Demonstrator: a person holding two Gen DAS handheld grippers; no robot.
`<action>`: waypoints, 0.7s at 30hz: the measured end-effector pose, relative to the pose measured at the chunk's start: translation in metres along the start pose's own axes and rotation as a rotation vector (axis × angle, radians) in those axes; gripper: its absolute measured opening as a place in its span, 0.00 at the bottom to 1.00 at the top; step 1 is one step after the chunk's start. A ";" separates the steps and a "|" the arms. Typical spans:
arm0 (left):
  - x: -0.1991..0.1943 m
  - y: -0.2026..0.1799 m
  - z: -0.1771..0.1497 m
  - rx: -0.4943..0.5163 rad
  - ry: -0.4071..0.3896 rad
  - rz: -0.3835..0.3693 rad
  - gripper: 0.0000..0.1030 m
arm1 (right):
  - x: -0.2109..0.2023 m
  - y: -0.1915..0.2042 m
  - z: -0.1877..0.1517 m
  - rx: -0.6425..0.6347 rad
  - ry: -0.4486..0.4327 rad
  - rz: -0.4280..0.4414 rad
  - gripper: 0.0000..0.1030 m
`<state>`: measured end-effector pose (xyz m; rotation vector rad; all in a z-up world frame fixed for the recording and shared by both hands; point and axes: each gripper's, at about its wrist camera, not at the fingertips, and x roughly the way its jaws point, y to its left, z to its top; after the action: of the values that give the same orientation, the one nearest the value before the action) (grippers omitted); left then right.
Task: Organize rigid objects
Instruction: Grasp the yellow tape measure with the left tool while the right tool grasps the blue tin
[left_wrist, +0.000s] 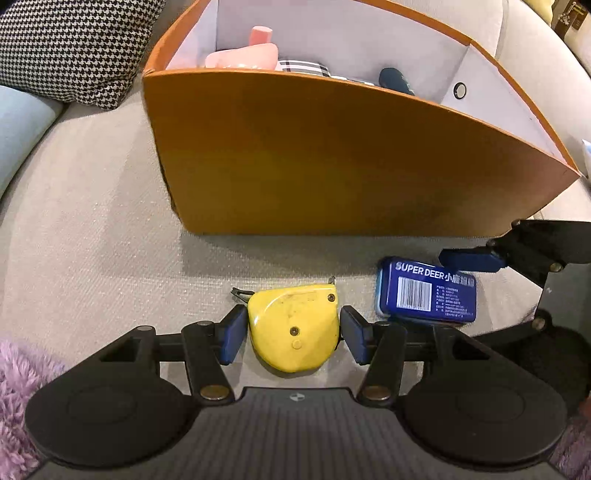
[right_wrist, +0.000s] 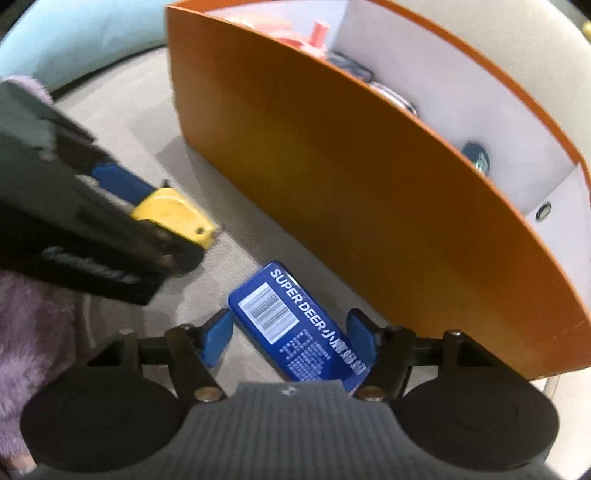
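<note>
Scuffed yellow tape measure (left_wrist: 293, 326) lies beside blue barcoded tin (left_wrist: 426, 293).

The orange box (left_wrist: 332, 158) walls off the far side, its open top partly filled. In front, bare sofa seat (left_wrist: 96, 258) lies free to the left. The tape measure (left_wrist: 293, 326) and blue tin (left_wrist: 424, 291) sit near each other, a narrow gap between.

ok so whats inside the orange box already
Inside the orange box: a pink bottle, a checked item and a dark blue object. The front wall hides the floor and anything lower down.
</note>
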<state>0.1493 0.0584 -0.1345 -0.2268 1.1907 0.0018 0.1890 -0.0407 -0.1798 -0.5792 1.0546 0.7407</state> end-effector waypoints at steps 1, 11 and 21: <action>-0.001 0.001 -0.001 0.001 -0.001 -0.002 0.61 | -0.001 -0.002 0.000 0.028 0.008 0.001 0.62; -0.004 0.001 -0.006 0.002 -0.009 -0.023 0.61 | -0.009 -0.050 -0.021 0.623 0.124 0.094 0.48; 0.000 0.004 -0.003 -0.001 0.003 -0.027 0.64 | -0.020 -0.046 -0.028 0.589 0.069 0.087 0.50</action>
<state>0.1461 0.0623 -0.1361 -0.2436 1.1901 -0.0215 0.2032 -0.0948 -0.1687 -0.0532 1.2973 0.4512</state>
